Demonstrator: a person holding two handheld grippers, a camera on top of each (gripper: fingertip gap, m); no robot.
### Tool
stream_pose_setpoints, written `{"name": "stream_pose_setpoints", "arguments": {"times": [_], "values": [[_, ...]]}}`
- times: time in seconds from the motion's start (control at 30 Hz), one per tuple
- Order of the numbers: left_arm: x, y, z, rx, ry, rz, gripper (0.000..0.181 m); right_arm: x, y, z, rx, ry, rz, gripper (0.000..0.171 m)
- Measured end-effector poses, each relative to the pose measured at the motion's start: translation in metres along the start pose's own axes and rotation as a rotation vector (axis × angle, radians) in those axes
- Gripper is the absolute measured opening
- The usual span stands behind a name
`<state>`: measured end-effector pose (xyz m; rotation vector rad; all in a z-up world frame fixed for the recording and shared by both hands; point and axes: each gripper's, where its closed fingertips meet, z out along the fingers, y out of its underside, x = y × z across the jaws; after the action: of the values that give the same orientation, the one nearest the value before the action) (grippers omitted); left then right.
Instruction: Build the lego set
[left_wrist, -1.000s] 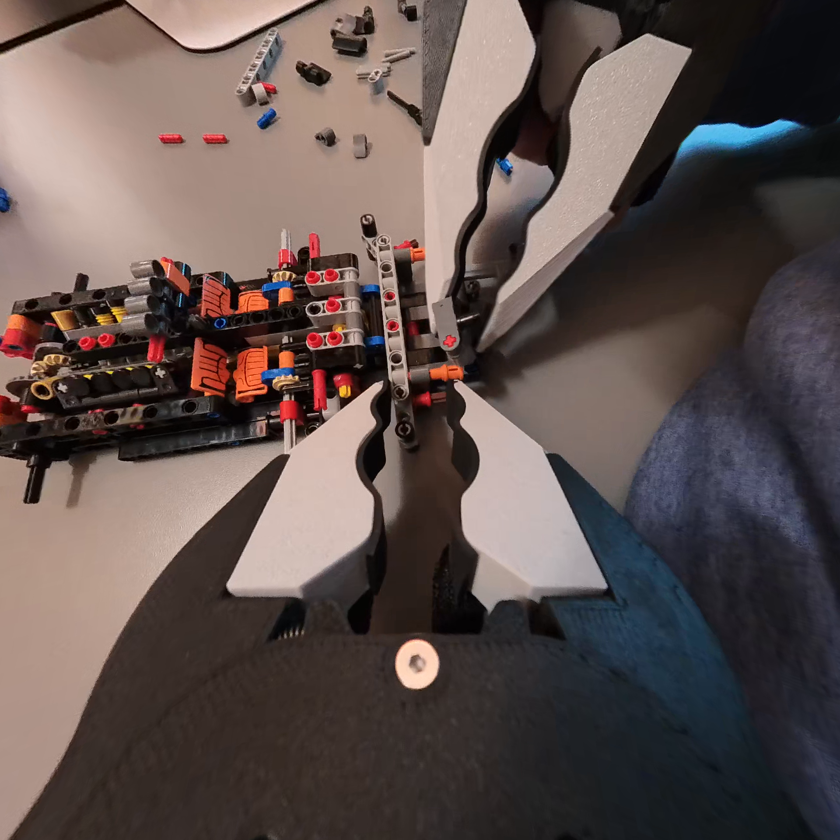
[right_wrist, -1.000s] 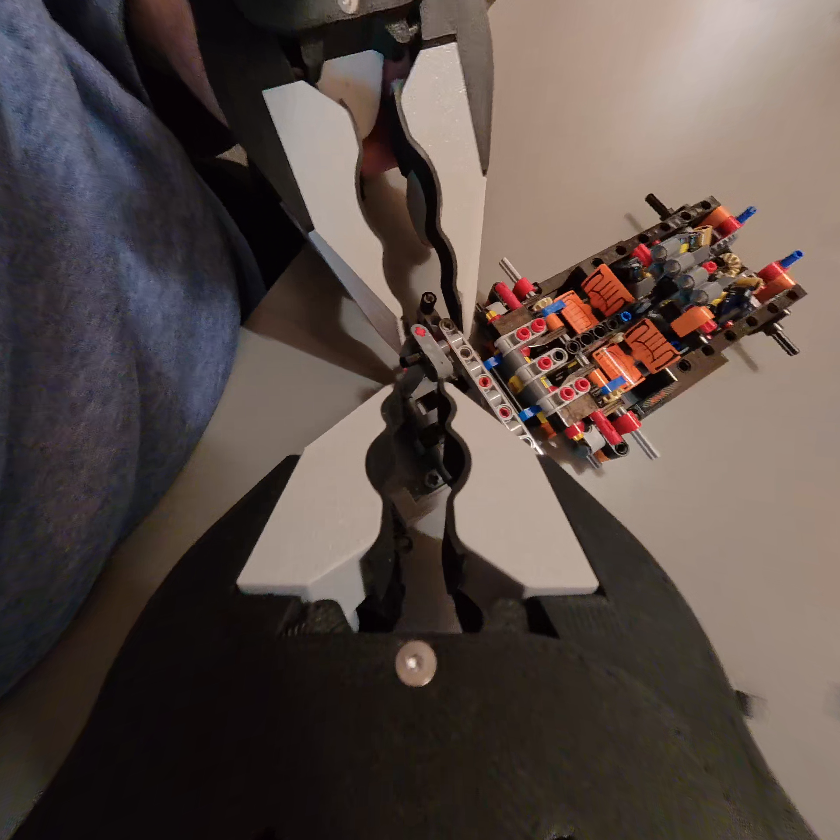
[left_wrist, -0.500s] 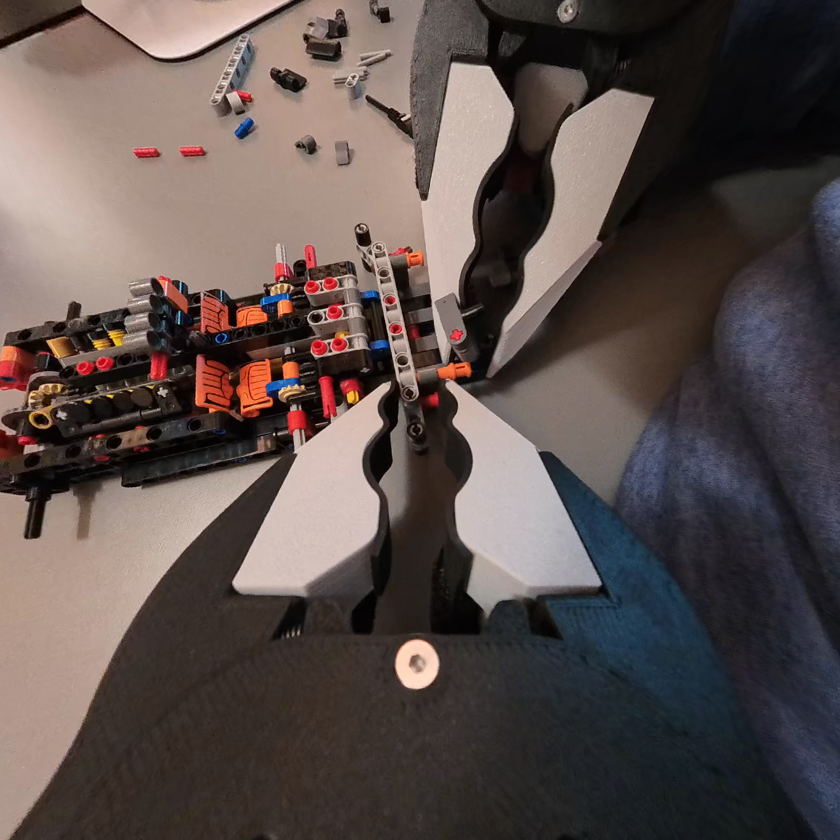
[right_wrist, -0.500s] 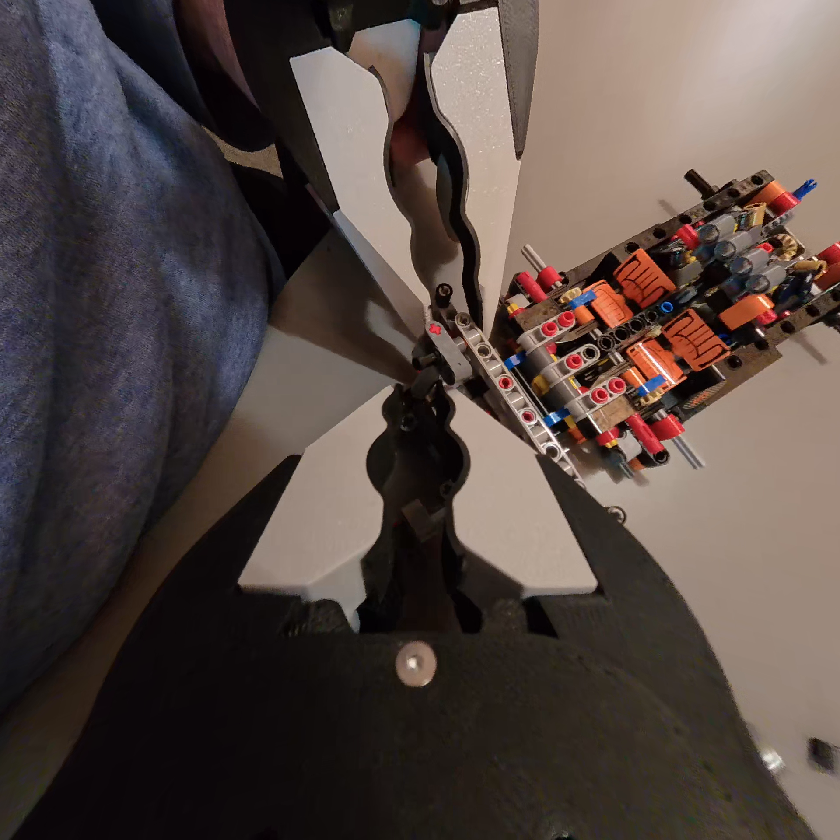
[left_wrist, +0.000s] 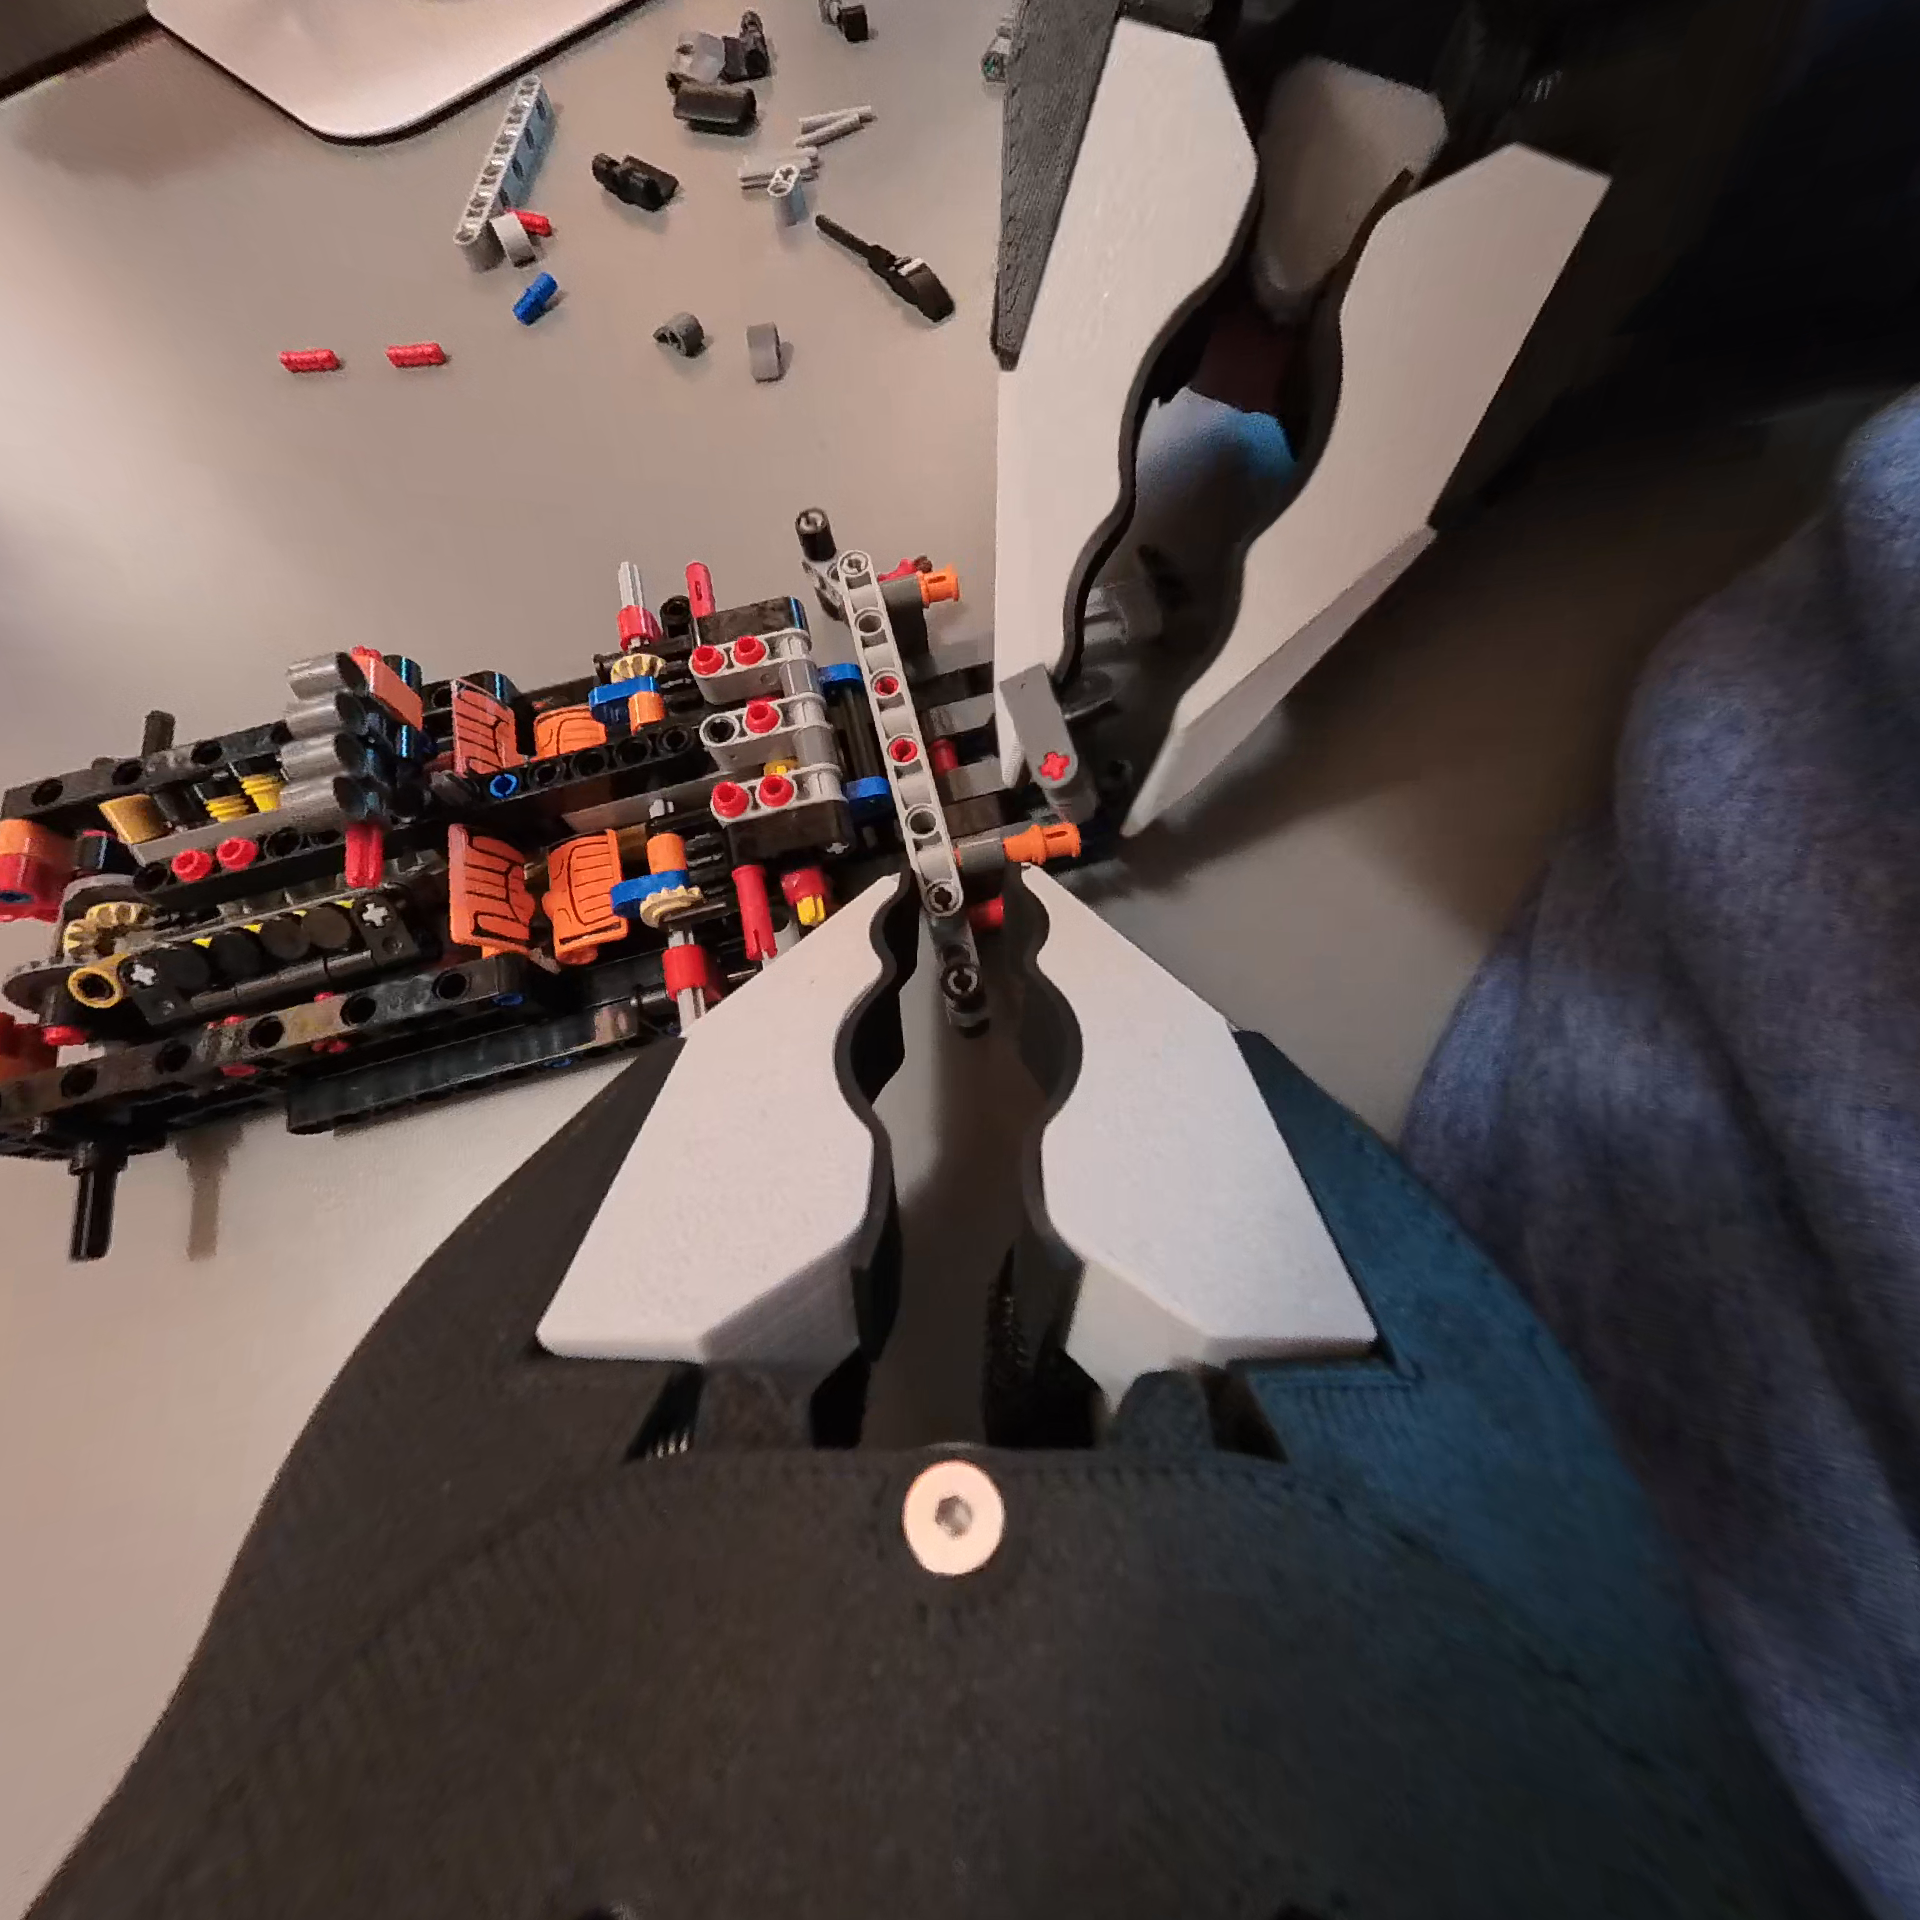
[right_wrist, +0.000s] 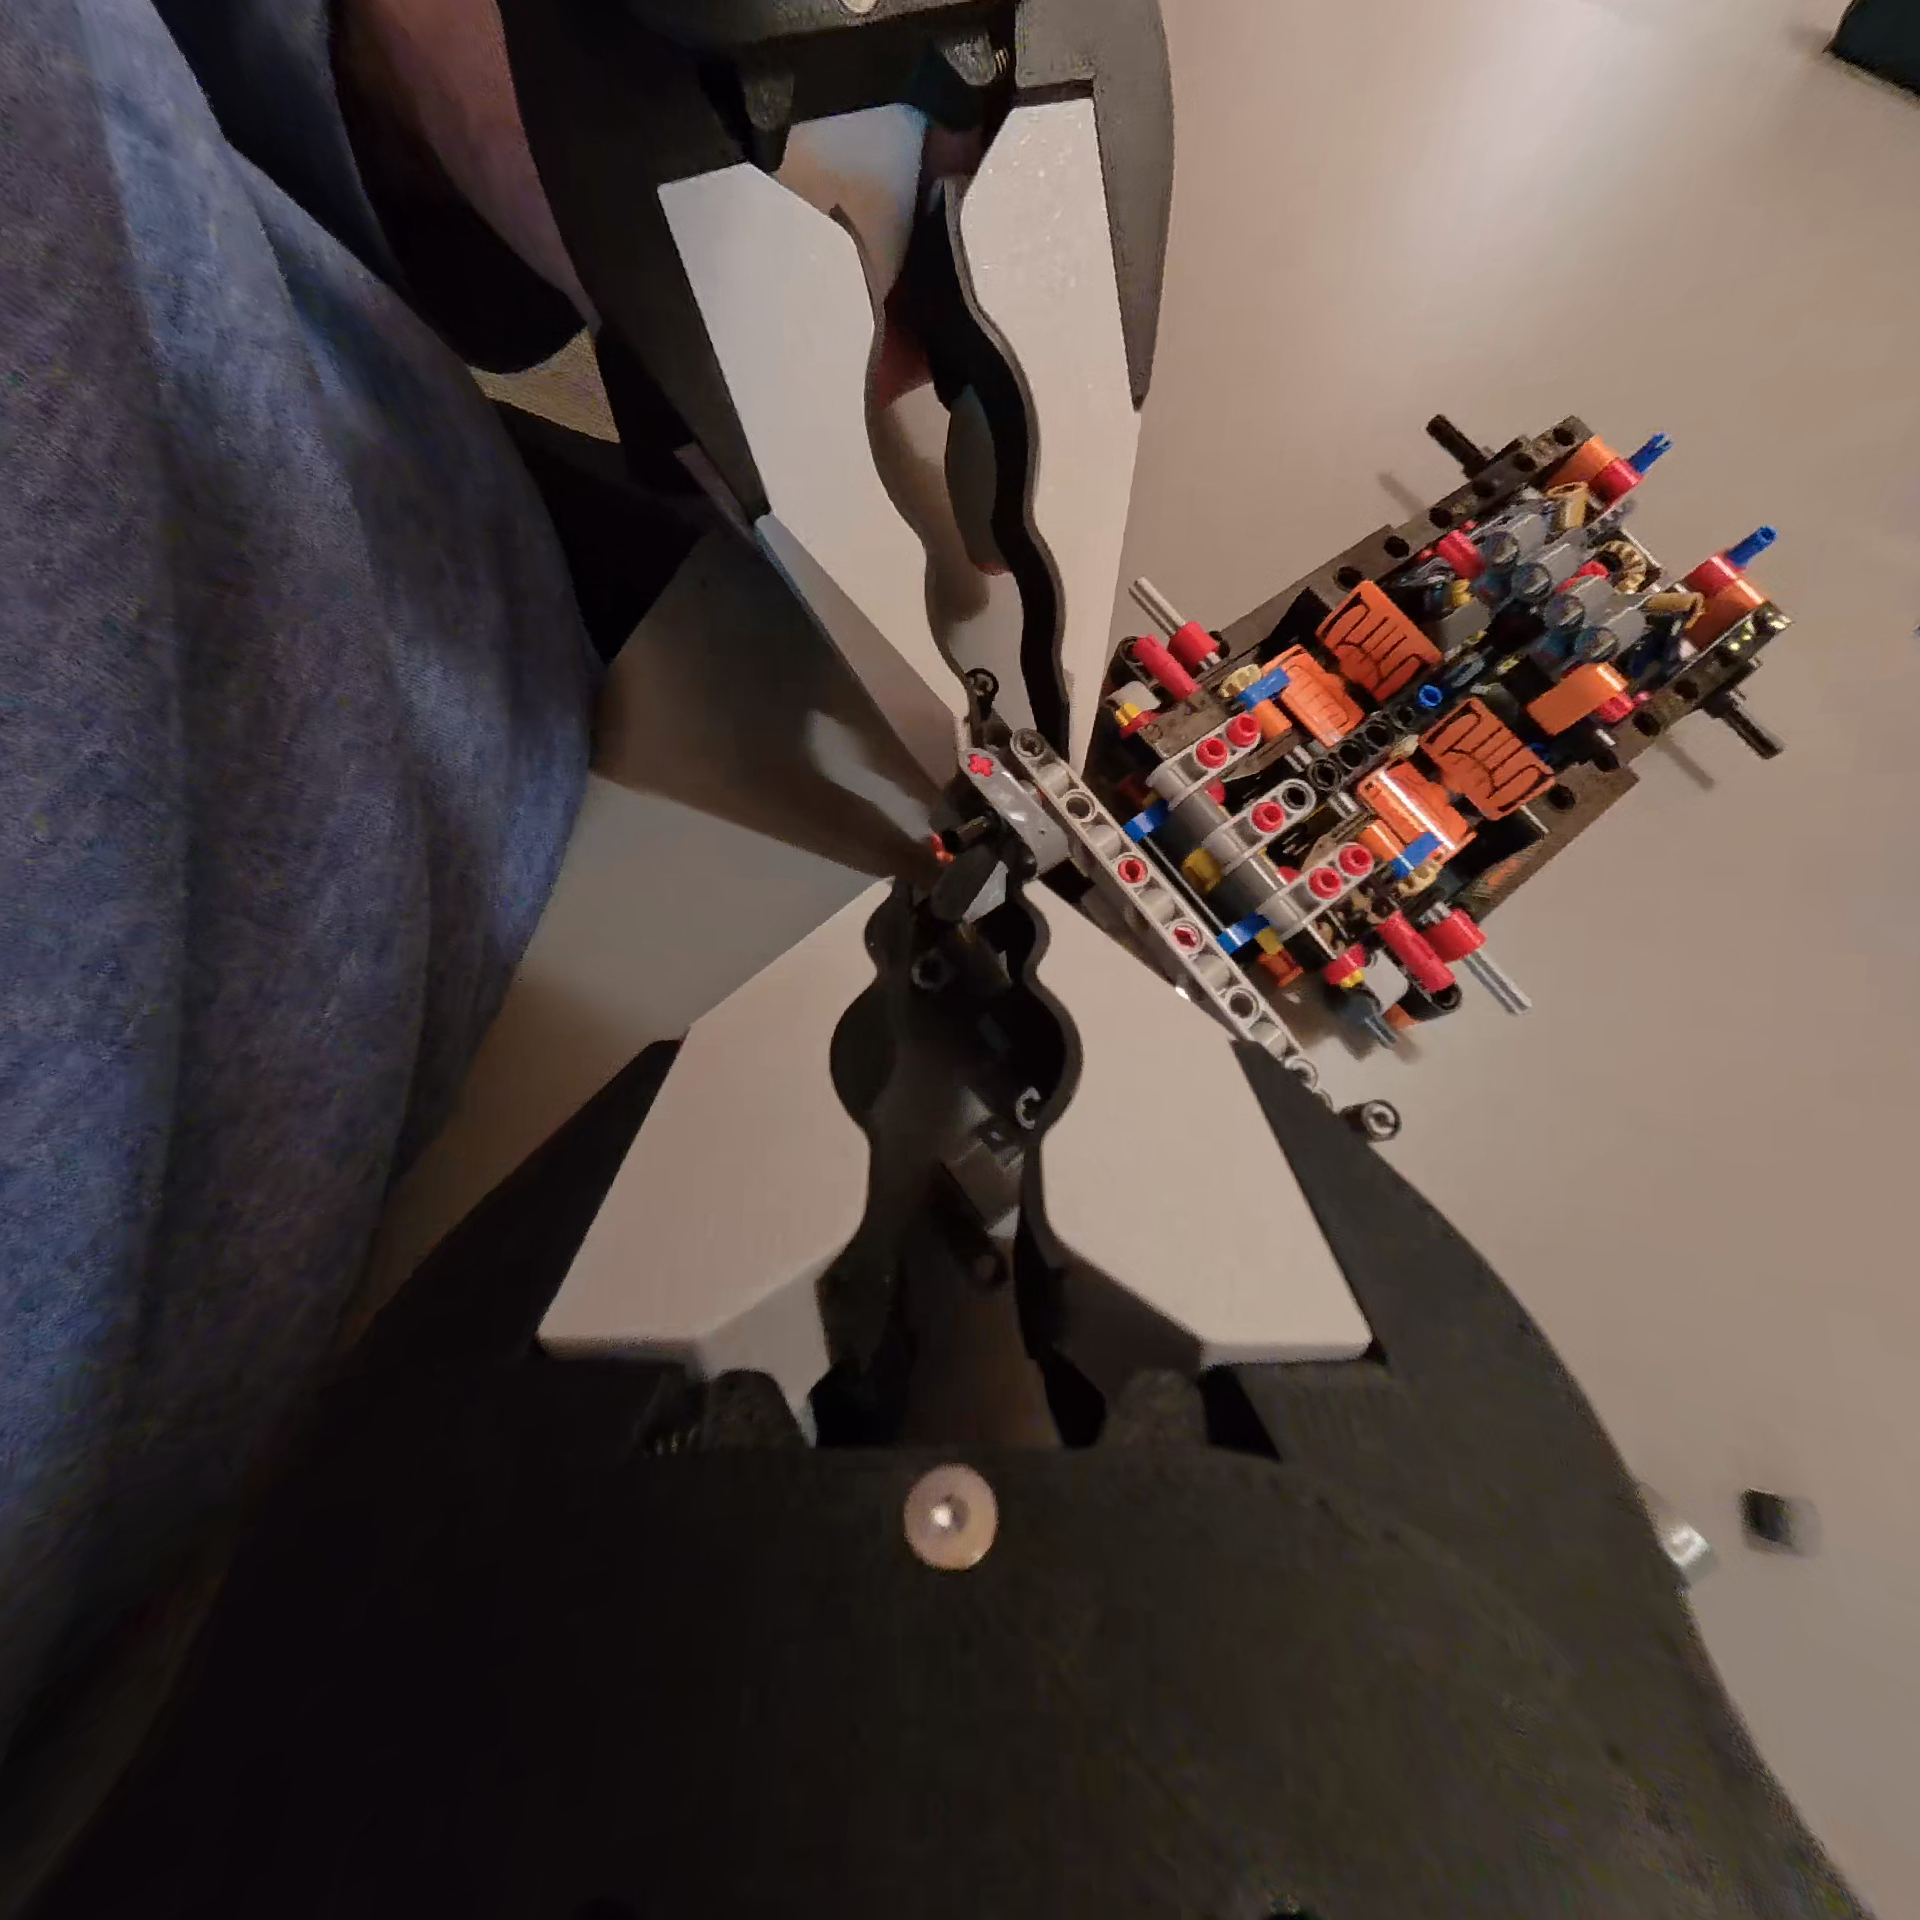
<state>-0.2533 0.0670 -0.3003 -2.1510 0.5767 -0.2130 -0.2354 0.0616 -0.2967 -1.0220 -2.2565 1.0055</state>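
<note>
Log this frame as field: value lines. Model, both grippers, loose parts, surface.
model: long lego chassis lying on the table
left gripper: fingertips around the light grey beam at the chassis's near end; contact unclear
right gripper: shut on a dark piece at the same end
loose parts: grey beam, two red pins, blue pin, black pieces, far side
other: blue sleeve beside grippers

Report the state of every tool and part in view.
lego model, partly built, lying flat.
grey beam, pinned across the model's near end.
left tool, shut on the grey beam's end.
right tool, shut on a black part at that same end.
loose pieces, scattered beyond, untouched.
</note>
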Motion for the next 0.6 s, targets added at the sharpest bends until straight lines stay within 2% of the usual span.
{"name": "stream_pose_setpoints", "arguments": {"times": [0.33, 0.6], "values": [[0.000, -0.001, -0.001, 0.010, 0.000, -0.014, 0.014, 0.005, -0.002, 0.002, 0.057, 0.097, 0.123, 0.018], [0.000, -0.001, 0.000, 0.007, -0.002, -0.012, 0.014, -0.007, 0.005, -0.016, 0.033, 0.071, 0.053, 0.011]]}}
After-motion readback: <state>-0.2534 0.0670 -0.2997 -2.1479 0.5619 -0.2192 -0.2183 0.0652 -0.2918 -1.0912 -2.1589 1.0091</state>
